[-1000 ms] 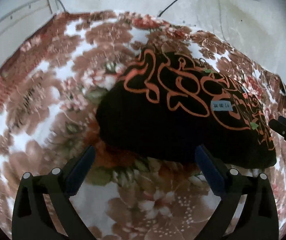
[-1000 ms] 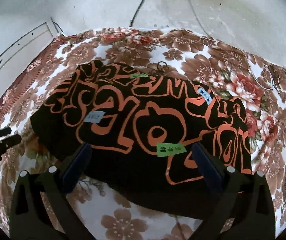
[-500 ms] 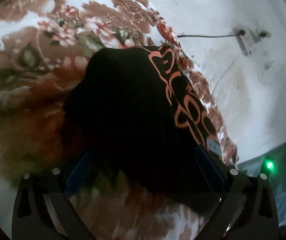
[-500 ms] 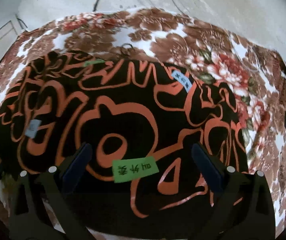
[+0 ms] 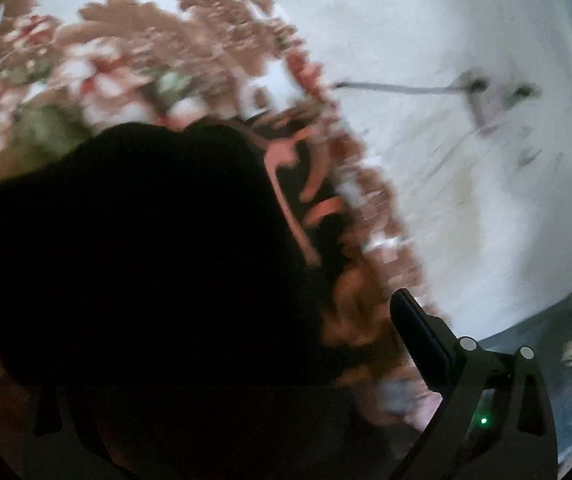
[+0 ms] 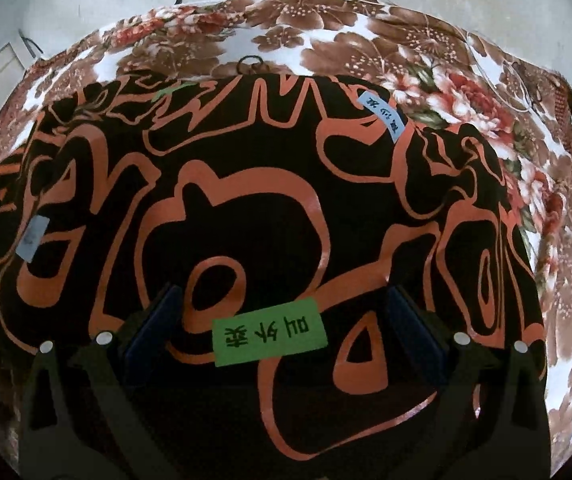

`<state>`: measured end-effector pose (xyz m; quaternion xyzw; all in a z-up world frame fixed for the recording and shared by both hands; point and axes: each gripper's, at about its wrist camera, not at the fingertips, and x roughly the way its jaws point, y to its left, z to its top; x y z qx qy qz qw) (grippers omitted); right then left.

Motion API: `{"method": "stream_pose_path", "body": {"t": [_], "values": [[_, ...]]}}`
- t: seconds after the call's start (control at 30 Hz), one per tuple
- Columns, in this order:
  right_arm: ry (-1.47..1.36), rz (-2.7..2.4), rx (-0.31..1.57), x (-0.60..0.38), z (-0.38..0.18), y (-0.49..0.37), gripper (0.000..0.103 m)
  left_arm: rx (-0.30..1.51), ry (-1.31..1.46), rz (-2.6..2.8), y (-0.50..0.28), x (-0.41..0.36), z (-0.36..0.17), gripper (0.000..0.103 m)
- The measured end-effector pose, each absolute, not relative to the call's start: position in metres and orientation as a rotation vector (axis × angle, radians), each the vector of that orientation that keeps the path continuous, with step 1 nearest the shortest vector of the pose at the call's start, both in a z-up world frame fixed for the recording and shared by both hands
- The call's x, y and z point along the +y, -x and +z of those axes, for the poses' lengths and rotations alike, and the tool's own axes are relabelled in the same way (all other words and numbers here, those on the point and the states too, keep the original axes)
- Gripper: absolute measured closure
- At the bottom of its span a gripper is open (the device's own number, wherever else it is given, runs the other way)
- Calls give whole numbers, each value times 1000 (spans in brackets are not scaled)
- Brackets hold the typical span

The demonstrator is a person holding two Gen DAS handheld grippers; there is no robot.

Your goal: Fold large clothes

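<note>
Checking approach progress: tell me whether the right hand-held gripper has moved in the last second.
Yes. The right hand-held gripper has moved in toward the black garment, which fills more of its view; the green label now lies between its open fingers.

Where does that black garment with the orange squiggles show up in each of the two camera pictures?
Left wrist view: the black garment fills the lower left, blurred, orange lines at its right edge.
Right wrist view: it fills the middle, with a green label between the right gripper's open fingers.
Shared landmark: the floral blanket under it.
</note>
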<state>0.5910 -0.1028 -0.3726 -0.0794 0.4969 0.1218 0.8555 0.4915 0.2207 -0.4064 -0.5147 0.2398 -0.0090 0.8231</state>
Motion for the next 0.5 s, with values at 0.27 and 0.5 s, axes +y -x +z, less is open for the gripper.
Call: {"method": "stream_pose_path", "body": {"t": [0.27,0.5], "values": [[149,220,1060,-100,-379,-591,5,563,1159,89,-491,231,-443,58],[140,151,1030,-96,-383,-582,5,597,1086,77,-491,224,-421,81]]}}
